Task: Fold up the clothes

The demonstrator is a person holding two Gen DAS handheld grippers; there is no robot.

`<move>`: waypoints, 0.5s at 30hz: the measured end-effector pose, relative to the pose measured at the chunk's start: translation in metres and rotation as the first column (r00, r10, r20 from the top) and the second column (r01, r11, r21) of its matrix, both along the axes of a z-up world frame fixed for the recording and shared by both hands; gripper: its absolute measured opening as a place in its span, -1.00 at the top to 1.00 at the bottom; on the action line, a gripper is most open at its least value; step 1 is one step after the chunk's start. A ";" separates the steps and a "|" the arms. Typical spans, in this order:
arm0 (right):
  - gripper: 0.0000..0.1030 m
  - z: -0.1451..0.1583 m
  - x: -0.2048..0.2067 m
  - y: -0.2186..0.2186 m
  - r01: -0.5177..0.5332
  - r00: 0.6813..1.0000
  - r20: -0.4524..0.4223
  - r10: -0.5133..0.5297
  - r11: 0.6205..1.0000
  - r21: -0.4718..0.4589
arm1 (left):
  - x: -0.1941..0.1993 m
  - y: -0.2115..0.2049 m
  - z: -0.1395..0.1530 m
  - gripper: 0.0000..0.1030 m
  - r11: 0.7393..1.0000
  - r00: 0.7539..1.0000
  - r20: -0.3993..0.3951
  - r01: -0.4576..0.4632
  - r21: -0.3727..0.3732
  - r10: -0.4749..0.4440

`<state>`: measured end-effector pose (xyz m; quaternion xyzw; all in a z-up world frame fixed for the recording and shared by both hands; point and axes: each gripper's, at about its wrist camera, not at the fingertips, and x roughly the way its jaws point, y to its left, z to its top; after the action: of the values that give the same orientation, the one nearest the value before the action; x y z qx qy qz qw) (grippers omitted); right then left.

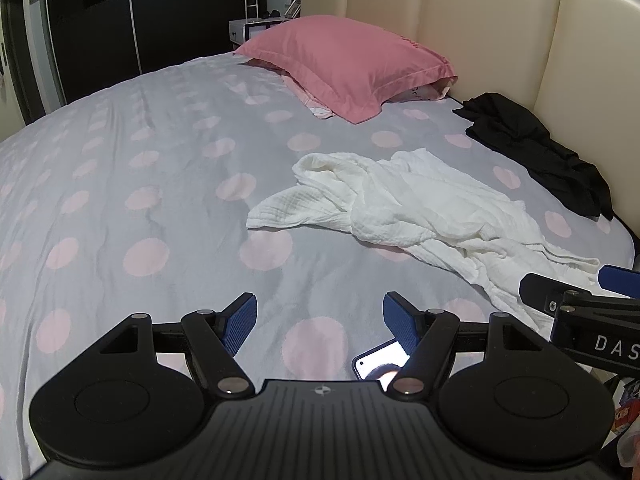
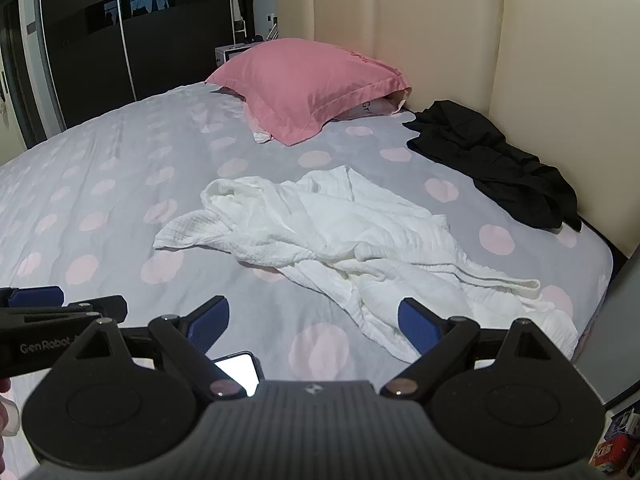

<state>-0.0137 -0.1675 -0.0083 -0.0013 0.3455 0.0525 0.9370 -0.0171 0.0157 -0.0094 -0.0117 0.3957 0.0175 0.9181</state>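
Both tongs, left (image 1: 319,322) and right (image 2: 313,325), hover apart and empty over the bed (image 1: 120,184). The crumpled white garment (image 2: 340,240) lies ahead near the headboard side; best pinch two opposite edges, then spread it flat.

Dim, soft indoor light, sharp focus, strong fisheye bending at edges, glare off the phone screen (image 2: 240,372).

Cream headboard (image 1: 480,20); dark wardrobe (image 1: 100,20)
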 end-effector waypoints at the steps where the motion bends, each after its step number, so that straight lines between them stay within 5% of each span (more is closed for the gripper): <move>1: -0.80 0.000 0.000 0.000 0.002 1.000 0.000 -0.002 1.000 0.001 | 0.000 0.000 0.000 -0.33 1.000 1.000 -0.001 -0.001 0.000 0.001; 15: -0.77 -0.013 0.027 0.002 -0.044 0.992 -0.113 0.048 0.998 0.034 | 0.003 0.037 -0.010 -0.33 0.999 0.997 -0.054 -0.047 -0.007 0.047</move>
<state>0.0133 -0.1653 -0.0217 0.0083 0.3974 0.0795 0.9141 -0.0145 0.0523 -0.0194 -0.0242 0.4200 0.0378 0.9064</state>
